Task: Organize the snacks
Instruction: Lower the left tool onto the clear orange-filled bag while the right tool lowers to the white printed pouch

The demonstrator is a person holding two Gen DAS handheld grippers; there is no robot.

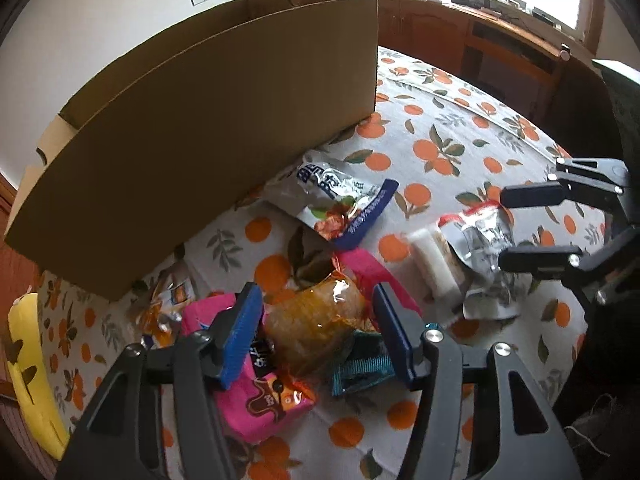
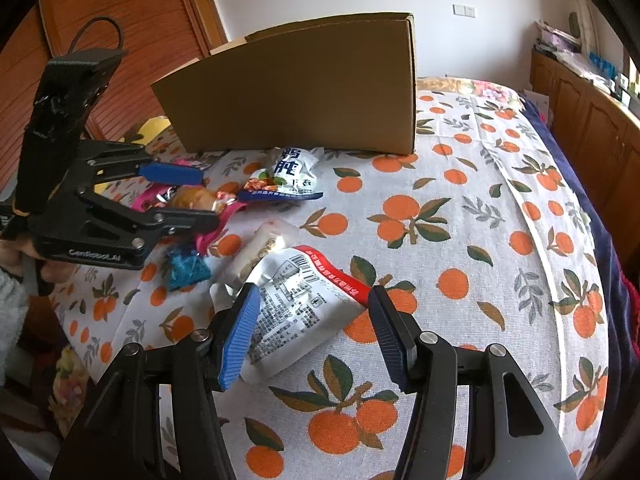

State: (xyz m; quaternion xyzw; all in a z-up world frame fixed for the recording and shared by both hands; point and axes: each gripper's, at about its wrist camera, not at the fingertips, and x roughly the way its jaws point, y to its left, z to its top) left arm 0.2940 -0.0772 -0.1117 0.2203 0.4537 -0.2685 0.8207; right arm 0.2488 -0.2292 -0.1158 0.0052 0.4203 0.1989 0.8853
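Both grippers gape empty: the left gripper (image 1: 316, 332) straddles a soft, crinkly orange packet (image 1: 316, 320) (probably light), the right gripper (image 2: 312, 332) a slippery foil pouch (image 2: 296, 304), best pinched mid-body.

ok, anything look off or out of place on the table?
Nothing spilled or torn that I can see. The snacks lie loose in a heap in front of the box, not in it. The white pouch lies face-down between the open right gripper; the left gripper is open around the orange packet.
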